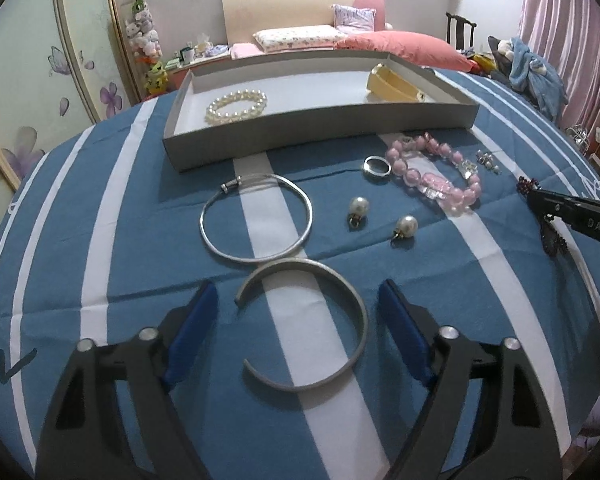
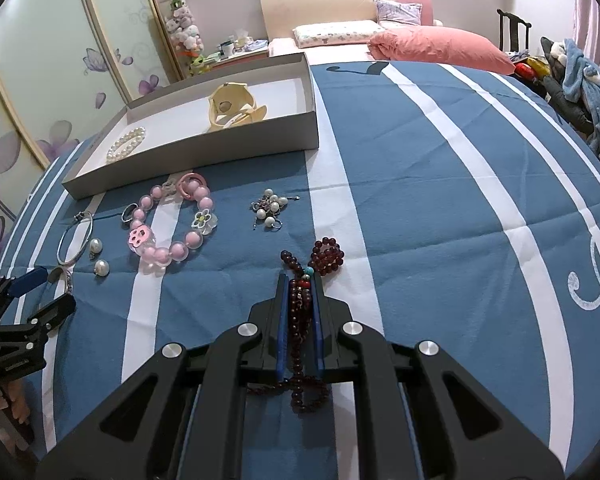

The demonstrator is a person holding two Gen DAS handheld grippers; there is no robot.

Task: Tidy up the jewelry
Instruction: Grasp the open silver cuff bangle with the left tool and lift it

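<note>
Clamping the dark red bead string [image 2: 300, 320] on the striped surface [image 2: 420, 200], the right tongs [image 2: 300, 300] should lift it slowly toward the grey tray [image 2: 204, 156] so nothing snags, while the left tongs [image 1: 298, 304] stand apart around the open silver cuff [image 1: 332, 292].

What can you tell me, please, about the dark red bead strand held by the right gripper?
The dark red bead strand is a long string of small, glossy maroon beads, with one turquoise and a few brighter red beads near the jaw tips. The right gripper is shut on its bunched middle. One coiled end pokes out ahead of the jaws over the blue-and-white striped cloth; loops hang behind them. Whether it touches the cloth is unclear.
</note>
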